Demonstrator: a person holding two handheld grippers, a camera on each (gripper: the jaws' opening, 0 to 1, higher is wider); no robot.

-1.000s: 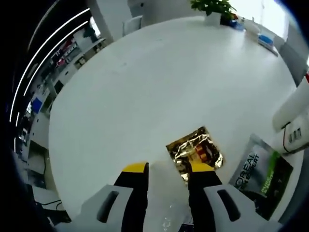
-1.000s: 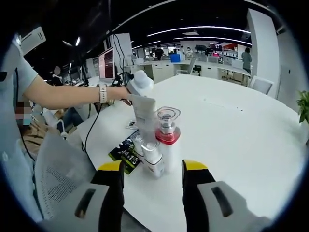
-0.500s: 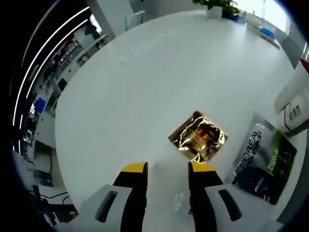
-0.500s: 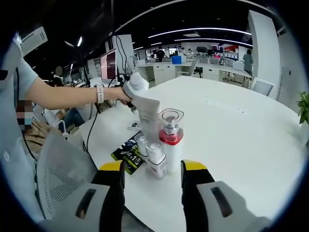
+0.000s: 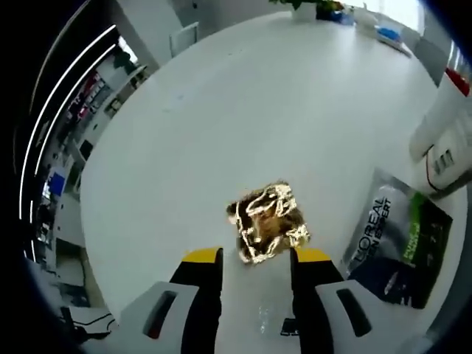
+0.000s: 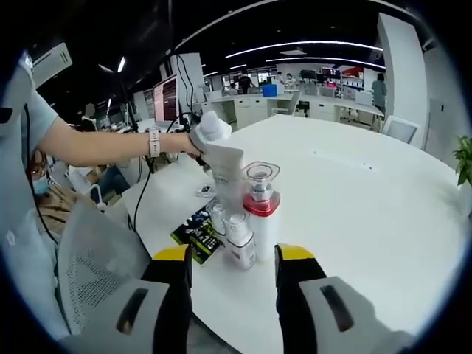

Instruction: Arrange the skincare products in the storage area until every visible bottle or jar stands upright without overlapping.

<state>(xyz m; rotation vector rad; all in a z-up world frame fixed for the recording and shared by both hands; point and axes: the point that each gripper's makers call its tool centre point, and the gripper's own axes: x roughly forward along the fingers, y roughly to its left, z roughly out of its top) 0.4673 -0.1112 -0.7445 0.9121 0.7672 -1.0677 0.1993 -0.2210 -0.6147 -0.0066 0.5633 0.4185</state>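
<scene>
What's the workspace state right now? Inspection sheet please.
Surface: white round table, mostly bare.
Job's things: red-collared pump bottle and small white bottles upright, clustered; a person's hand holds a white tube over them.
Clutter: gold foil sachet and dark L'Oreal sachet lying flat.
Grippers: left gripper open beside the foil; right gripper open before the bottles.
Cables: black cable over the table edge.
Surroundings: office desks, potted plant.
</scene>
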